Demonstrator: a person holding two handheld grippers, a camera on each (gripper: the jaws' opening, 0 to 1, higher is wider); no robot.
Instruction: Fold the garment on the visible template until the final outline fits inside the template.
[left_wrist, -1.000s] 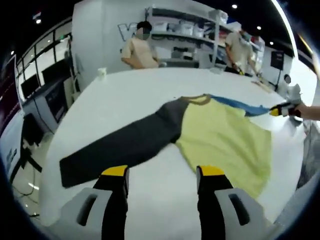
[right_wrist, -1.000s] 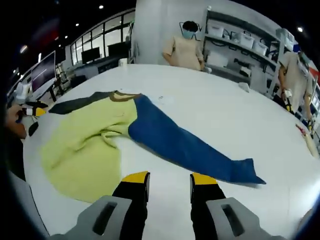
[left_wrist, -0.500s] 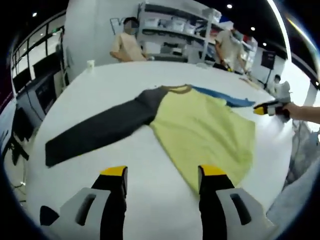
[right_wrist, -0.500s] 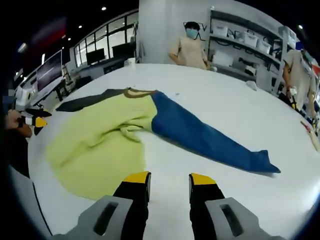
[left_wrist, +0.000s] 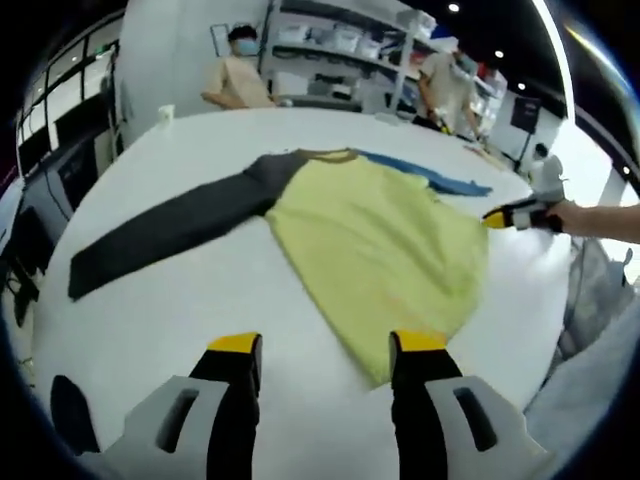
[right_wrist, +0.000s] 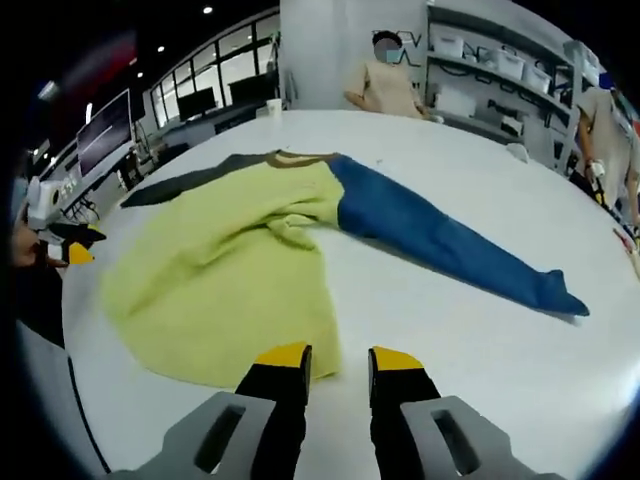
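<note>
A long-sleeved garment lies spread flat on the white table (left_wrist: 200, 300). Its body is yellow (left_wrist: 380, 240) (right_wrist: 230, 270), one sleeve is dark grey (left_wrist: 160, 235) (right_wrist: 185, 180) and the other is blue (left_wrist: 430, 175) (right_wrist: 450, 245). My left gripper (left_wrist: 328, 345) is open, low over the table, its right jaw just short of the yellow hem. My right gripper (right_wrist: 338, 357) is open with a narrower gap, its left jaw at the hem's edge. In the left gripper view the right gripper (left_wrist: 510, 215) also appears, beside the garment's far side and held by a hand (left_wrist: 600, 220). The left gripper (right_wrist: 75, 250) sits at the left of the right gripper view.
The table's rounded edge (left_wrist: 40, 330) runs close on the left. A white cup (left_wrist: 165, 113) stands at the far end. Two people (left_wrist: 235, 80) (left_wrist: 445, 85) stand beyond the table in front of shelves (right_wrist: 470, 50). Monitors (right_wrist: 100, 125) line one side.
Both cameras have come nearer to the yellow hem, so the garment looks larger. The right gripper's jaws have drawn slightly closer together. The garment itself lies as before.
</note>
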